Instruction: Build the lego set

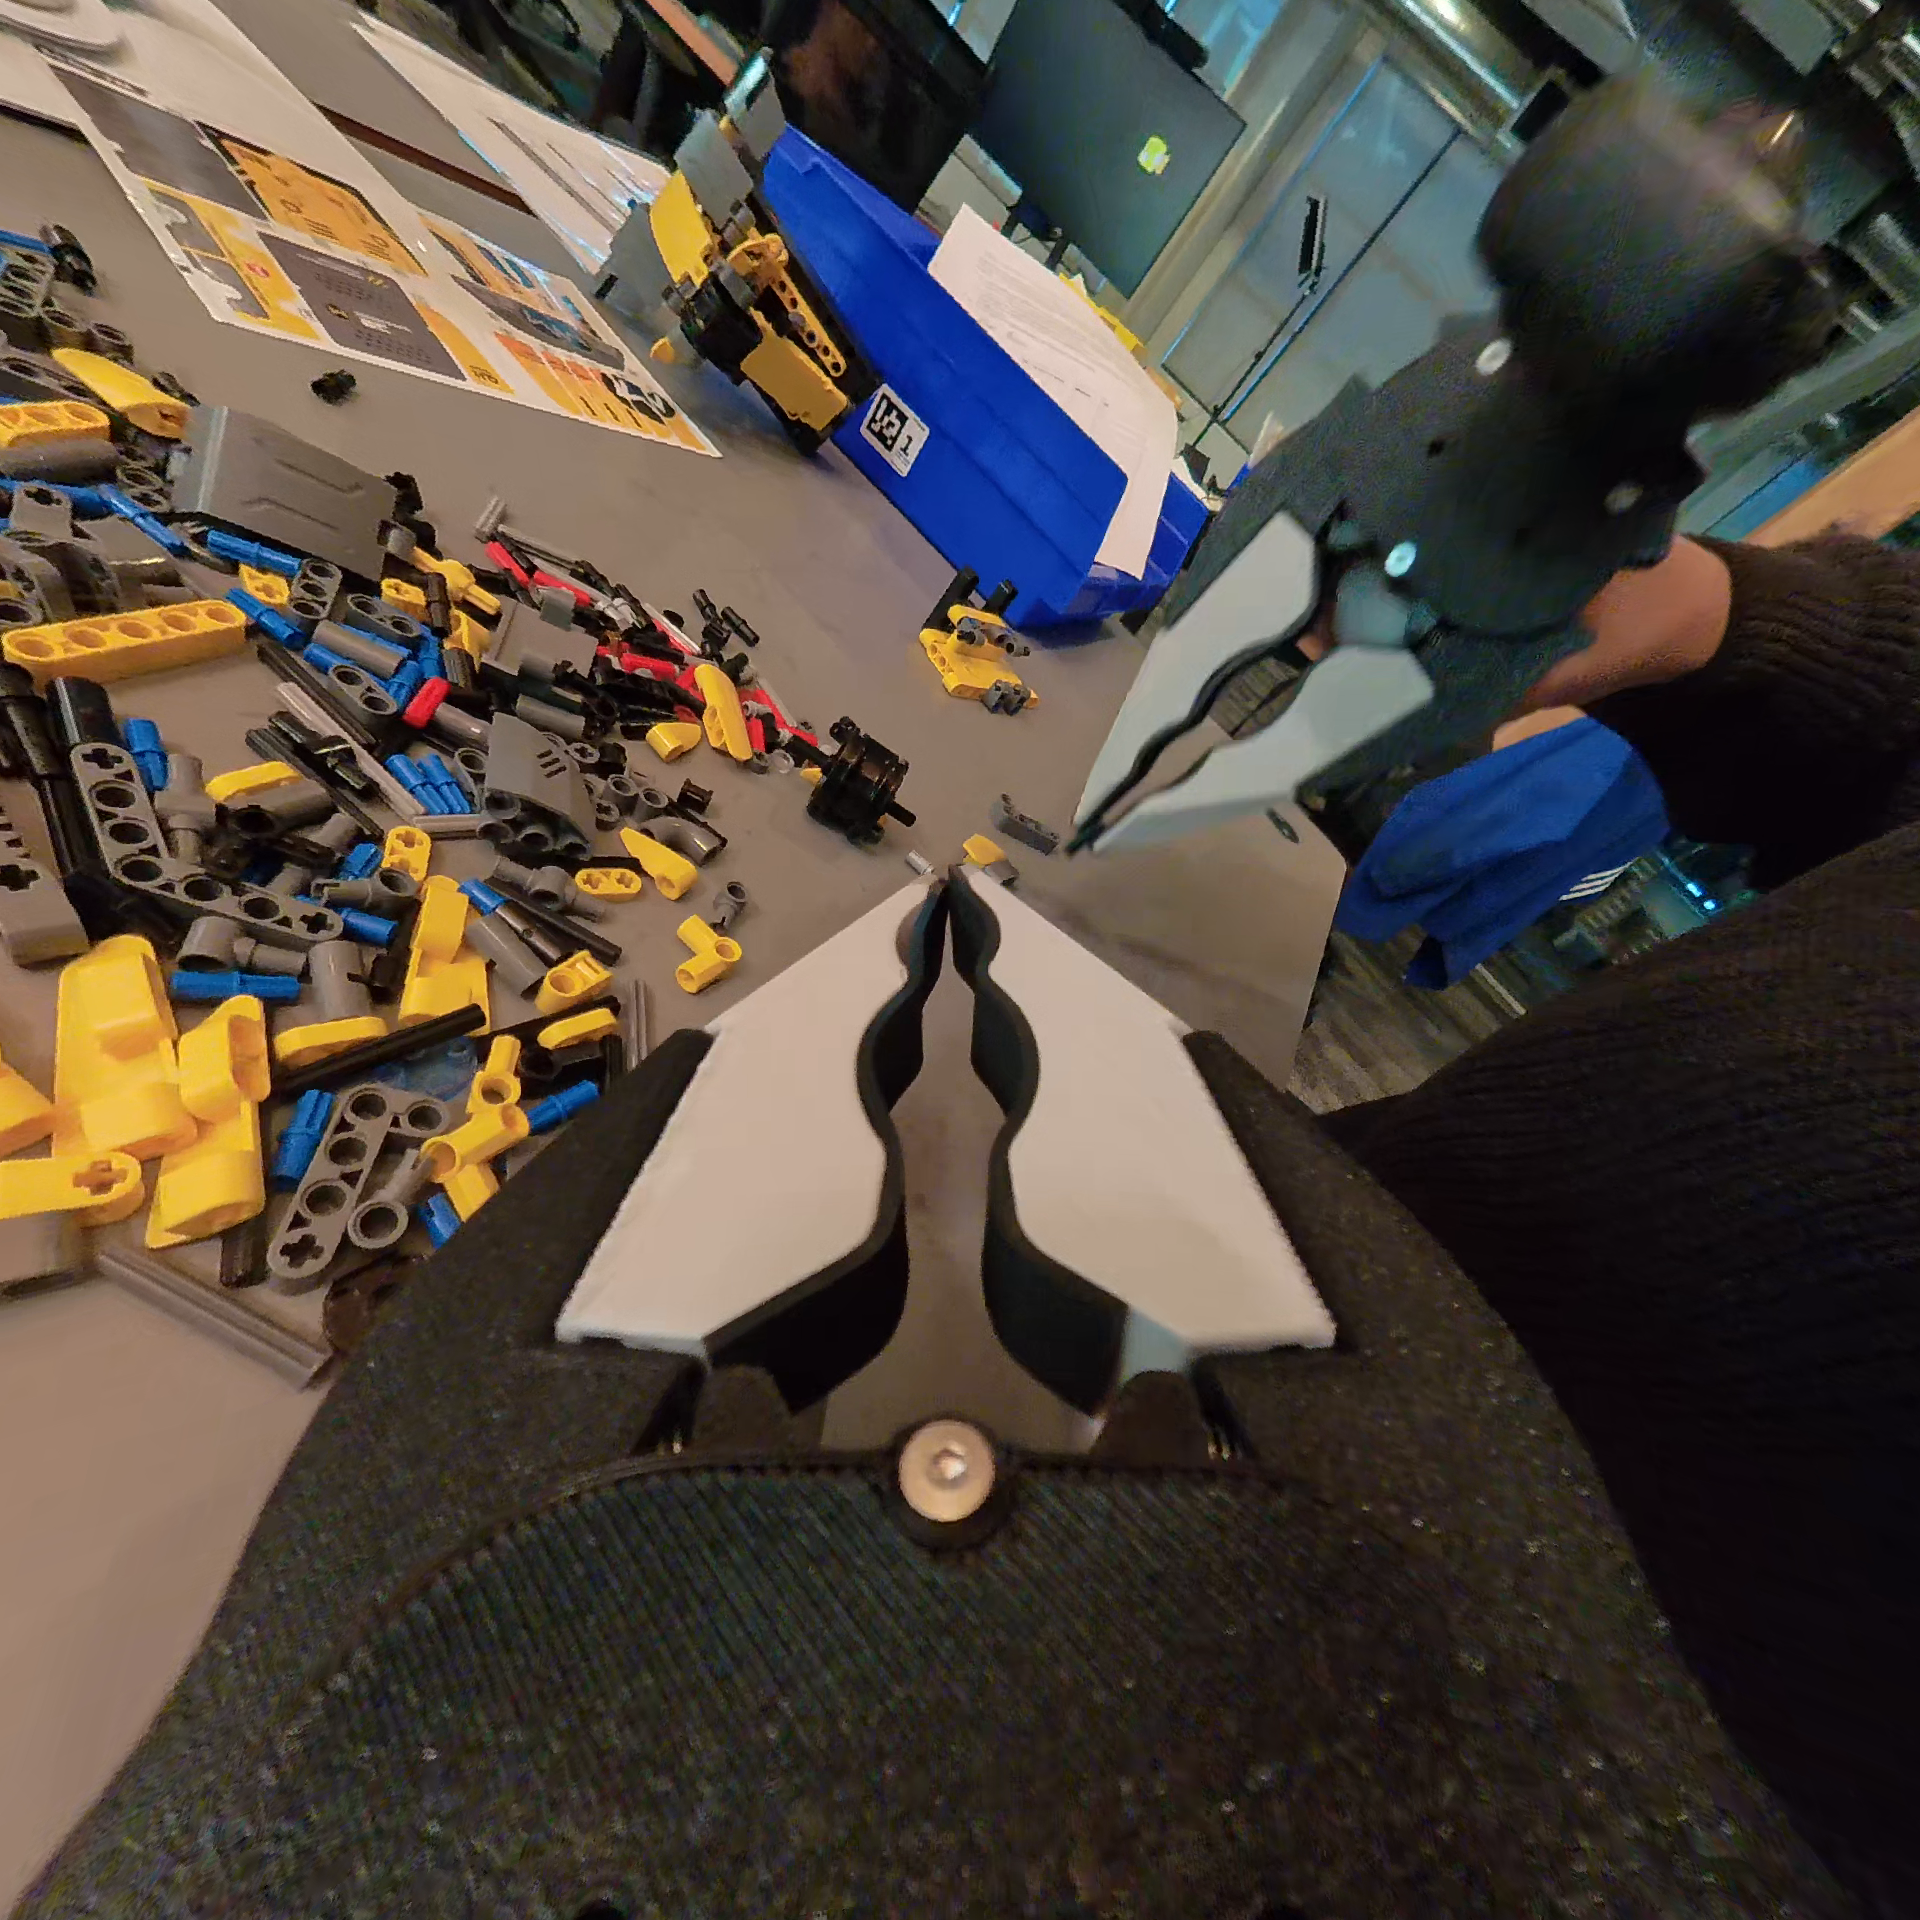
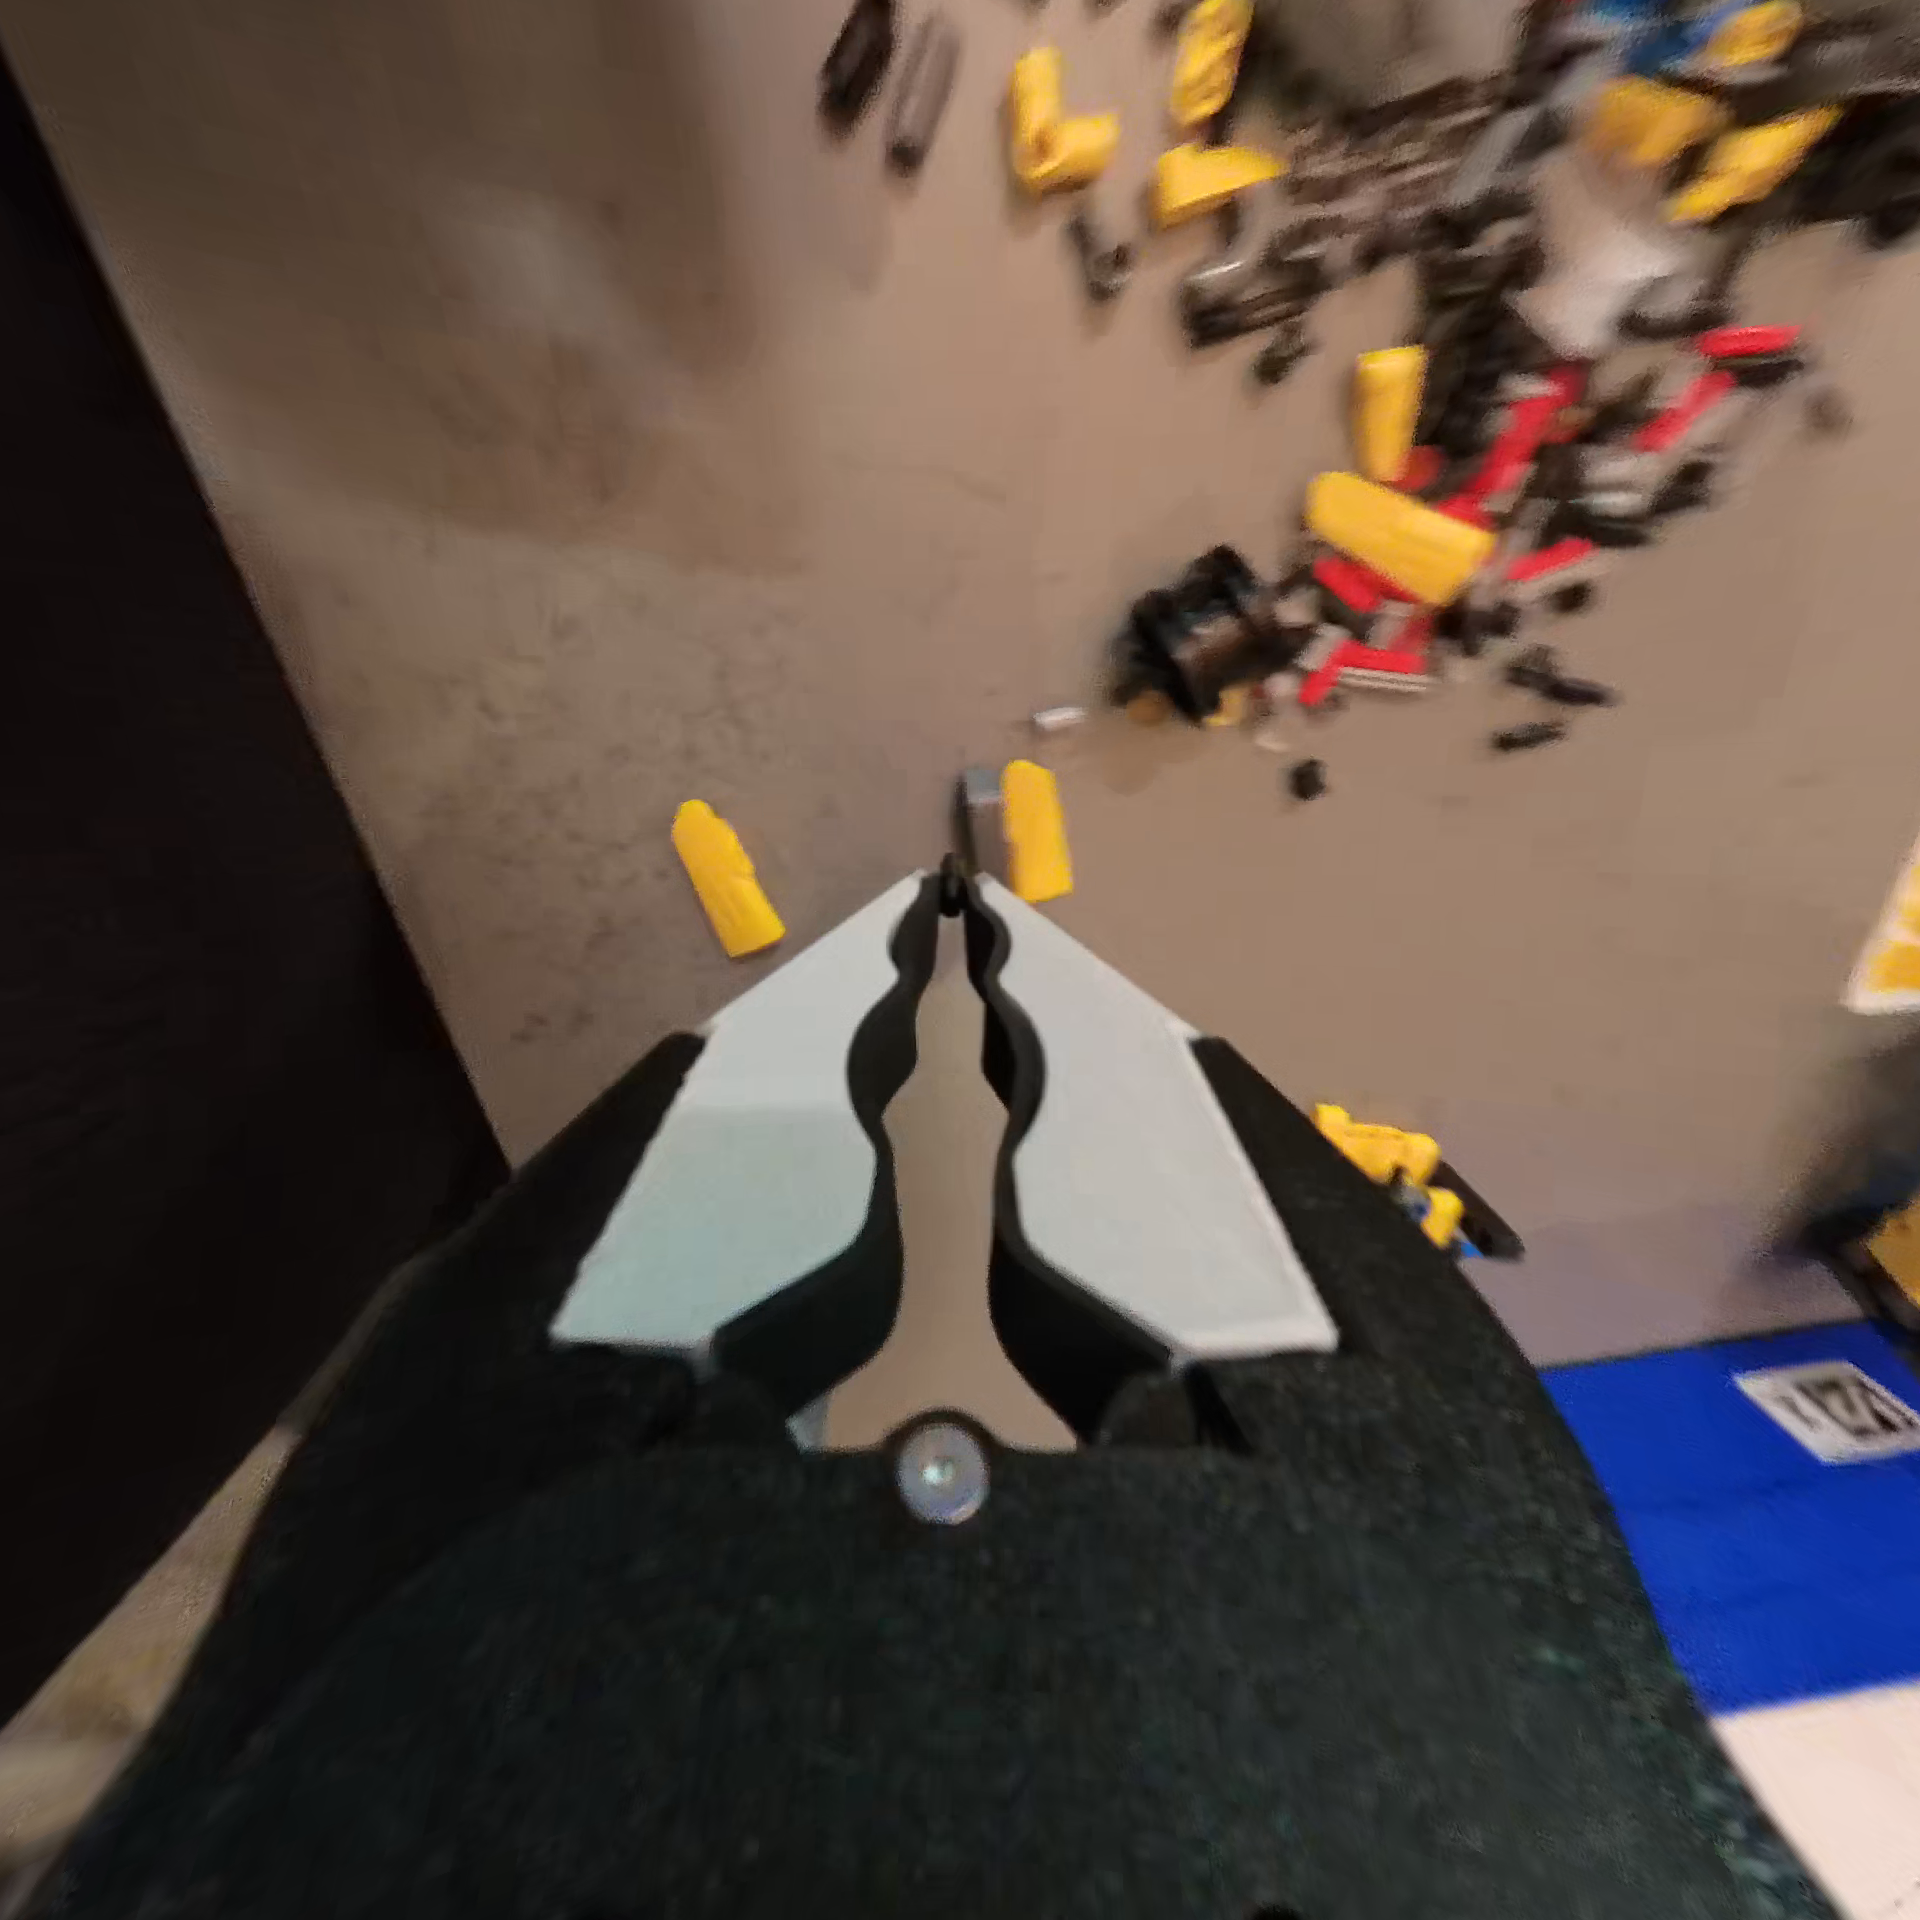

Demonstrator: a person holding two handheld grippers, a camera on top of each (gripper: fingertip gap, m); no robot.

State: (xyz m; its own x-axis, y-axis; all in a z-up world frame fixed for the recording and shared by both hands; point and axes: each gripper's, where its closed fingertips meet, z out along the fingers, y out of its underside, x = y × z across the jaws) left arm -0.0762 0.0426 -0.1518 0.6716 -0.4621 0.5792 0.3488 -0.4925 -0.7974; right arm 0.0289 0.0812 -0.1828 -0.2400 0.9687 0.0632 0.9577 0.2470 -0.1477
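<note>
Left gripper [image 1: 943, 885]: fingers closed tip to tip, nothing between them that I can see. It hangs low over the grey table [image 1: 748, 540], just short of a small yellow piece [image 1: 982, 850].
Right gripper [image 2: 948, 883]: closed on a small black part [image 2: 950, 898] pinched at the very tips. Its own view is too blurred for me to name the part's type.
Near right tips: a yellow curved piece [image 2: 1034, 831] with a grey bit beside it lies just beyond; another yellow piece [image 2: 724, 878] sits off to the left, apart.
Built so far: a partly assembled yellow-and-black model [image 1: 758, 301] leans against the blue bin [image 1: 966, 447]. A small yellow sub-assembly [image 1: 971, 649] stands alone near the bin's corner.
Loose: a dense pile of beams, pins and axles [image 1: 364, 779] in yellow, blue, grey, black and red. A black wheel hub [image 1: 857, 779] sits at its fringe.
Paper: instruction sheets [image 1: 364, 281] lie behind the pile.
Edges: the table edge [image 2: 343, 831] runs close on the left of the right wrist view, with dark drop-off beyond.
Open room: bare tabletop between both grippers, the pile and the bin. My dark sleeve [image 1: 1662, 1247] crowds the right side.
</note>
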